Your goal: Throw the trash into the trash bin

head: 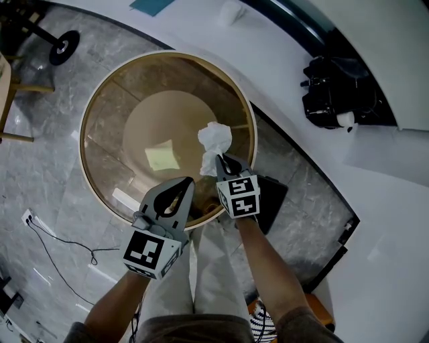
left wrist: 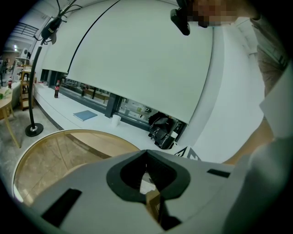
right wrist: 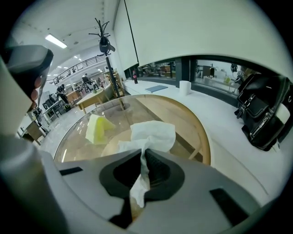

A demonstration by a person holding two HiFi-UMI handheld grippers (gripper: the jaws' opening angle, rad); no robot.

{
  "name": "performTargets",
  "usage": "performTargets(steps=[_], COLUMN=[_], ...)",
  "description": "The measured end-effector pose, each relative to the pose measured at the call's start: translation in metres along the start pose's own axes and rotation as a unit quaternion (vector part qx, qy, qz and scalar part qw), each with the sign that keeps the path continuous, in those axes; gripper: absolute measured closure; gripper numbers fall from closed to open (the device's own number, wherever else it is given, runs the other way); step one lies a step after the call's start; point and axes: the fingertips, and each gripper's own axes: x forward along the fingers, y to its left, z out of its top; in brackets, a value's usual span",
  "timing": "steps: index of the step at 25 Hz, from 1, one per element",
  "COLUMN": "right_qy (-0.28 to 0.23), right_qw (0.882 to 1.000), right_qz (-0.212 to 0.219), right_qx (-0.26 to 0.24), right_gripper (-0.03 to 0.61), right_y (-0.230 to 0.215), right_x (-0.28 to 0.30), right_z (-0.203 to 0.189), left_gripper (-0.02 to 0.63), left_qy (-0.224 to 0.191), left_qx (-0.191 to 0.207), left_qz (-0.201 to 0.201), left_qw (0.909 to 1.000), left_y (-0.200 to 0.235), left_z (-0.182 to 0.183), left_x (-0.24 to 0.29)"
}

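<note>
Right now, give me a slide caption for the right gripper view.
Right gripper shut on a crumpled white tissue over a round glass-topped table.

There are two grippers, the left gripper (head: 182,184) and the right gripper (head: 222,163). One round glass table (head: 90,110) shows. Two scraps of paper show: one white tissue (head: 215,139) and, at its eight o'clock, one yellow paper (head: 161,158). At the table's two o'clock sits one black bag (head: 332,94). Around its twelve o'clock are one white cup (head: 230,12) and one blue book (head: 151,5).
</note>
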Motion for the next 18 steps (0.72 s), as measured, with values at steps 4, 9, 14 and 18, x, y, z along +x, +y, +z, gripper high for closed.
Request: performTargets(steps=[4, 9, 14, 18], right_qy=[-0.023, -0.049, -0.075, -0.087], right_qw=[1.0, 0.999, 0.997, 0.995], right_qz=[-0.003, -0.01, -0.016, -0.028], right_qx=[0.0, 0.002, 0.027, 0.045], right_gripper=[0.552, 0.552, 0.552, 0.552], right_y=[0.005, 0.016, 0.025, 0.022], right_x=[-0.021, -0.062, -0.109, -0.136], right_z=[0.016, 0.039, 0.051, 0.049], left_gripper=[0.6, 0.6, 0.6, 0.6], left_qy=[0.0, 0.002, 0.003, 0.004], left_qx=[0.007, 0.012, 0.017, 0.027], left_qz=[-0.006, -0.012, -0.026, -0.042], left_qw=[1.0, 0.9999, 0.9995, 0.9988], left_y=[-0.007, -0.02, -0.042, -0.062], left_z=[0.005, 0.018, 0.036, 0.044], left_x=[-0.003, -0.013, -0.023, -0.022])
